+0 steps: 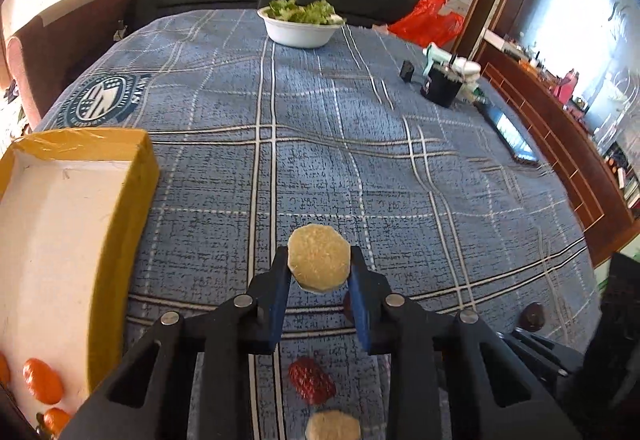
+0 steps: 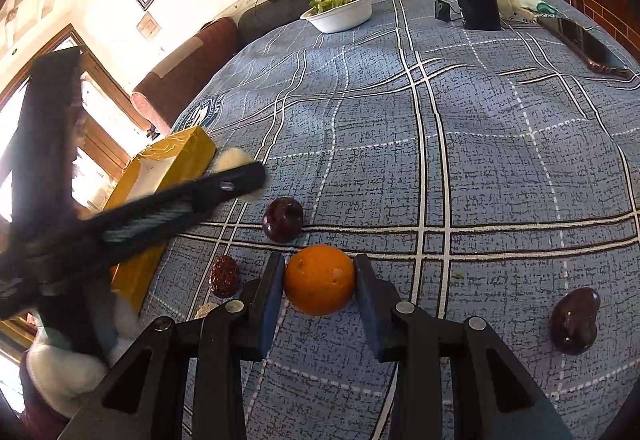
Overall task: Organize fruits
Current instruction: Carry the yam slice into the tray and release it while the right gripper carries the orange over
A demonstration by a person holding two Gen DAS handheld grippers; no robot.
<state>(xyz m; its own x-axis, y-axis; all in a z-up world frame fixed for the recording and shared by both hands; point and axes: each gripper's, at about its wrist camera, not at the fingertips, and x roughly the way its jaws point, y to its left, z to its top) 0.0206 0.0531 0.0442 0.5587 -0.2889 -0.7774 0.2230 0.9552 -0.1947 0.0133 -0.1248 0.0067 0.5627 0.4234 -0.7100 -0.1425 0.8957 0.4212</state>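
Left claw (image 1: 319, 265) is clamped on a pale round slice (image 1: 319, 263), pinched at its two edges and lifted clear of the blue checked bed cover (image 1: 400, 168). Right claw (image 2: 319, 280) is closed on an orange (image 2: 319, 279), pads flat against both sides.

Risks as we see them. The slice is thin and held only by its rim, so we think it could pivot or pop out if the wrist rolls on the way to the yellow box (image 1: 120, 208) at left. The box wall stands high on that side; coming in low could clip it and knock the slice loose. The orange is round and smooth, and we judge it may squirt forward if the squeeze is off centre.

Below the left claw lie a red strawberry (image 1: 312, 380) and a second pale slice (image 1: 332, 430); a dropped piece could land on them or roll. Two orange fruits (image 1: 42, 380) already sit in the box, so a hard drop could bump them.

In the right view the left claw arm crosses close by, near a dark apple (image 2: 283, 219) and a dark red fruit (image 2: 224, 276). We think the two arms could collide if both head for the box together. A dark plum-like fruit (image 2: 575, 322) sits well apart at right. The bed is soft, so loose fruit may roll.
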